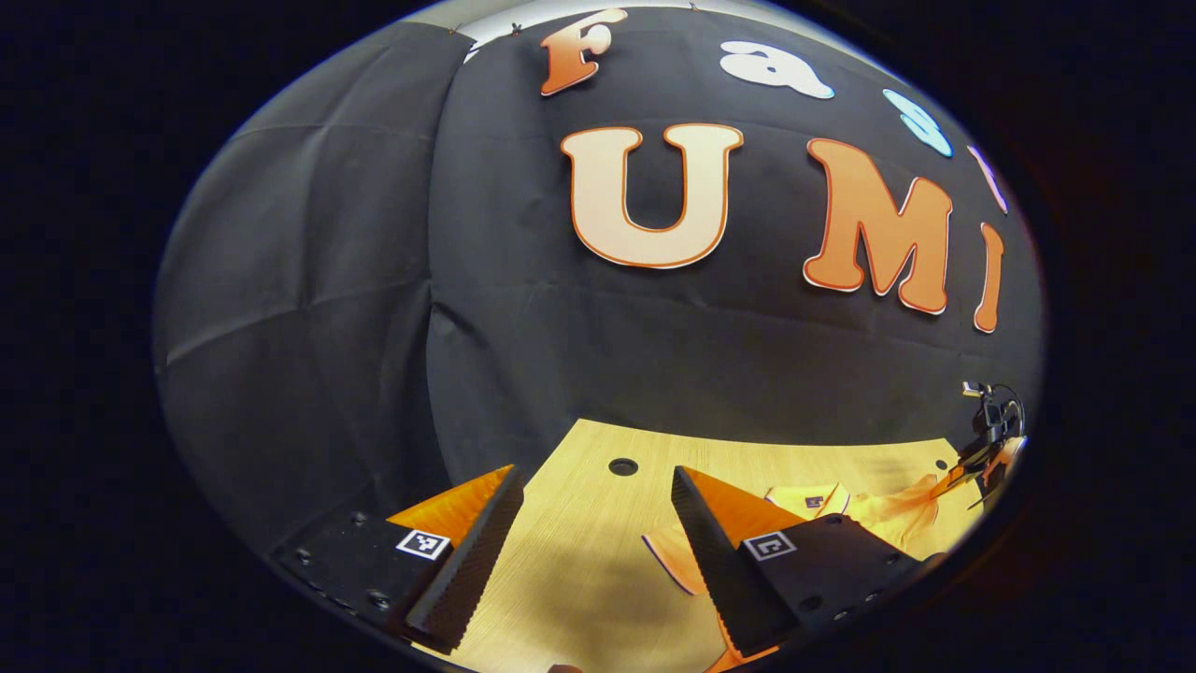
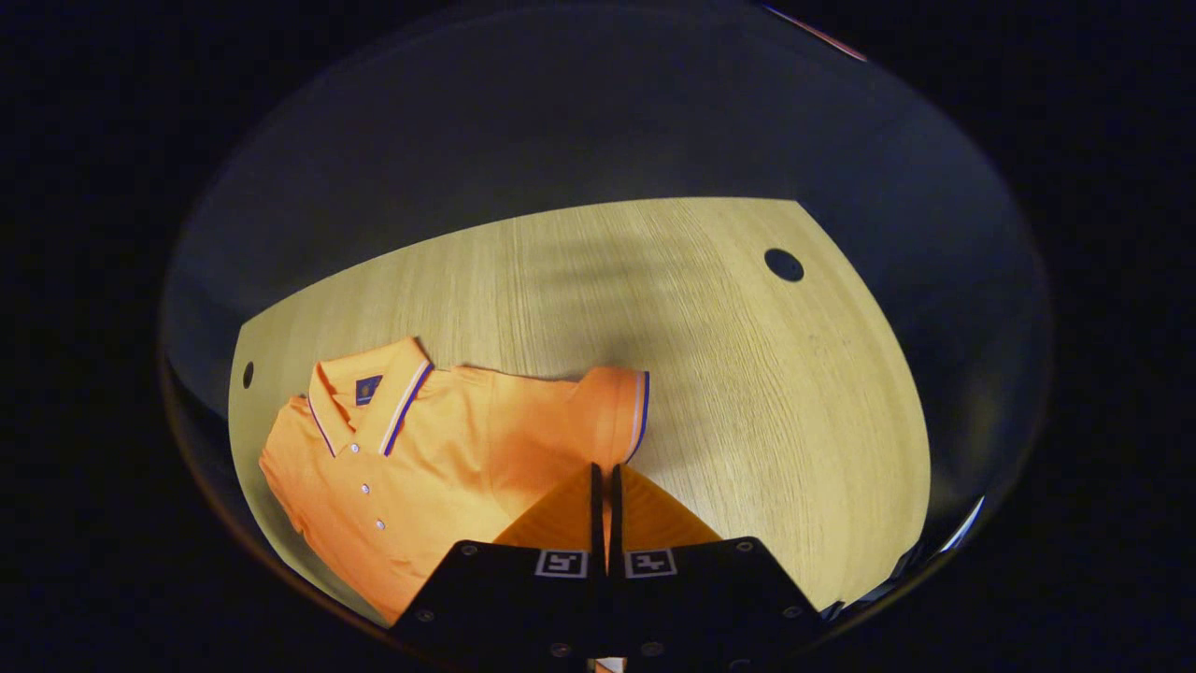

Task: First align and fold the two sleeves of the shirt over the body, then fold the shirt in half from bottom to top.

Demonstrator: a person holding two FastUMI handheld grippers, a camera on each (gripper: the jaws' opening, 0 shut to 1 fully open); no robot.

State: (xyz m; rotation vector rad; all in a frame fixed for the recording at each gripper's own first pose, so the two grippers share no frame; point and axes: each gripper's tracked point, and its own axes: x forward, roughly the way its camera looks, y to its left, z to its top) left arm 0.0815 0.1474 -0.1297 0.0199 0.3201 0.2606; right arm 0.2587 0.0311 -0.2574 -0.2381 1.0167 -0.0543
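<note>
Lying flat on the wooden table (image 2: pixel 747 393), collar up, the orange polo shirt (image 2: pixel 420 467) has its sleeve (image 2: pixel 612 411) pinched between the right gripper (image 2: pixel 603 486) fingers, apparently for folding inward, while the left gripper (image 1: pixel 593 523) hovers with jaws spread, empty.

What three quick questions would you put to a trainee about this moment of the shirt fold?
1. True or false: the left gripper is open and holds nothing.
2. Pick one: the right gripper is closed at the shirt's A) collar, B) sleeve, C) bottom hem.
3. In a word: which side of the shirt faces up on the table?

Key: 1 true; 2 B; 3 front, since the buttons show.
</note>
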